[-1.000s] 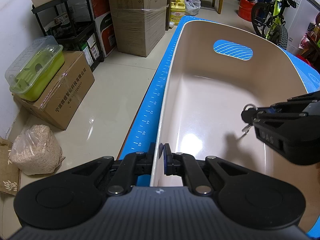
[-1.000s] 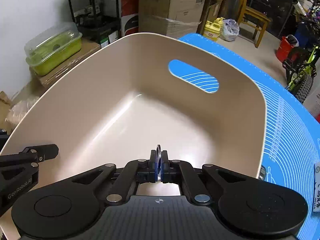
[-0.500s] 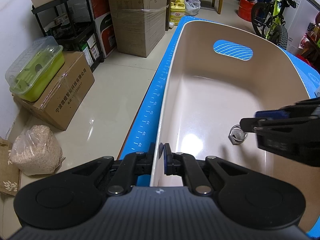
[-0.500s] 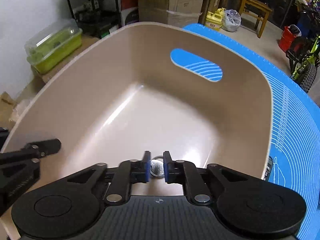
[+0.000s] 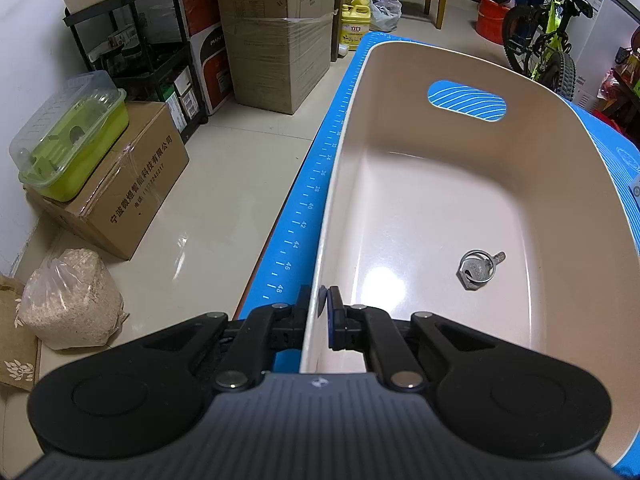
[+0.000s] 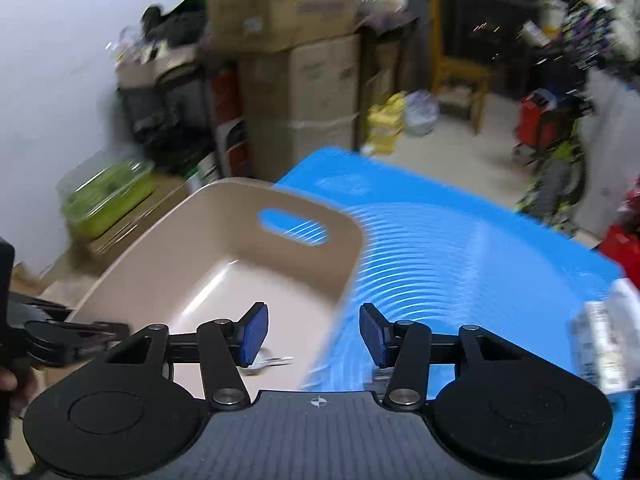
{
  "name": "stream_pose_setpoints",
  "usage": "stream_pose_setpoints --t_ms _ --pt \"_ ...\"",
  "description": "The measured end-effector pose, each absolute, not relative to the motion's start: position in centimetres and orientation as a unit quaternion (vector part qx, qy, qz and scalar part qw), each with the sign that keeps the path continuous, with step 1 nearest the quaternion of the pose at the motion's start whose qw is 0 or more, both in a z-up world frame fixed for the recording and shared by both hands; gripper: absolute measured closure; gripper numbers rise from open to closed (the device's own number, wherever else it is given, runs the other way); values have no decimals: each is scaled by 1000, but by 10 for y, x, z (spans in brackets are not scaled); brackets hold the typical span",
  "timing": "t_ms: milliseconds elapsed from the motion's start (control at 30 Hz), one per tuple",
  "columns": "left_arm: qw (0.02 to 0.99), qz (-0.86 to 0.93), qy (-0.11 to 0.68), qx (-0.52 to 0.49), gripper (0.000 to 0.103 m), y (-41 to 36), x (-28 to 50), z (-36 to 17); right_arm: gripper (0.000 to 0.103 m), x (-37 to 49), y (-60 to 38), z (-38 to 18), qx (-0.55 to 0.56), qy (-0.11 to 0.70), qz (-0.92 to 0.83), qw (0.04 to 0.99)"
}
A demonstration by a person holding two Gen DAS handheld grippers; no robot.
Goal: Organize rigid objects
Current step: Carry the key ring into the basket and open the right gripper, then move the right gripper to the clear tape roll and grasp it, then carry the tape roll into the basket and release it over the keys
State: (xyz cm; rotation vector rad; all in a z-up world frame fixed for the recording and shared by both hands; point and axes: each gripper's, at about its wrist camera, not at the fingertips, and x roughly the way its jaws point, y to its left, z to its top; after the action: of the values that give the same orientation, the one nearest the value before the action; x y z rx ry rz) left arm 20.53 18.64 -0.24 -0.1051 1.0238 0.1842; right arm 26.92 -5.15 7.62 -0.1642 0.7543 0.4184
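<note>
Gripping the near rim, the left tool (image 5: 318, 304) has its blue pads pinched tight on the wall of the beige bin (image 5: 560, 184), one pad outside, one inside, down at six o'clock of the left wrist view. And look at the bin floor: one thing only in there, a key on a ring (image 5: 478, 269), silver, lying flat at about four o'clock from the middle, well clear of every wall. The bin's far wall shows its oval handle slot at one o'clock, the blue mat (image 5: 304, 208) peeking through it.

Over to the right wrist view, badly blurred: the right tool (image 6: 314, 334) is up above the bin's right-hand rim, jaws opening wide, nothing between the blue pads. The key on its ring shows just behind the left pad, at seven o'clock, down on the bin floor and not touched. The bin sits on the blue mat covering the bench, mat spreading off towards three o'clock.

Beside the bench, at nine o'clock of the left view, a green tub under a clear lid (image 5: 70, 136) rests on a cardboard box (image 5: 128, 192); I cannot make out what it holds. At eight o'clock a clear bag of pale grain (image 5: 70, 300) sits on the floor.
</note>
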Motion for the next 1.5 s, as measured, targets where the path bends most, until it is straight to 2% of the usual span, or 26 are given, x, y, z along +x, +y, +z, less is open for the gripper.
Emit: stream_pose_setpoints --t_ms 200,433,633,733,800,867,900,933,1167,1500 --pt "866 88 489 -52 94 186 205 -2 39 273 -102 50 -87 407 143 898" --pt "866 88 489 -52 94 186 205 -2 40 280 -114 -2 -114 462 134 869" --pt "866 88 489 -52 94 186 205 -2 53 285 -109 -27 -138 483 149 852" --pt "866 88 489 -52 94 186 205 -2 55 290 -103 -37 -153 491 149 844" --pt "866 88 489 -52 94 186 205 -2 59 293 -103 -42 -157 496 150 841" --pt "866 88 489 -52 94 186 205 -2 71 295 -101 -46 -162 501 155 836" --pt "866 88 489 -52 94 186 205 -2 72 295 -99 -48 -169 502 156 834" --pt "866 88 489 -52 94 186 205 -2 82 294 -97 -49 -174 501 161 832" --pt "866 88 489 -52 94 186 205 -2 86 285 -93 -32 -187 454 139 860" --pt "867 87 487 -56 94 186 204 -3 87 277 -77 34 -178 347 133 911"
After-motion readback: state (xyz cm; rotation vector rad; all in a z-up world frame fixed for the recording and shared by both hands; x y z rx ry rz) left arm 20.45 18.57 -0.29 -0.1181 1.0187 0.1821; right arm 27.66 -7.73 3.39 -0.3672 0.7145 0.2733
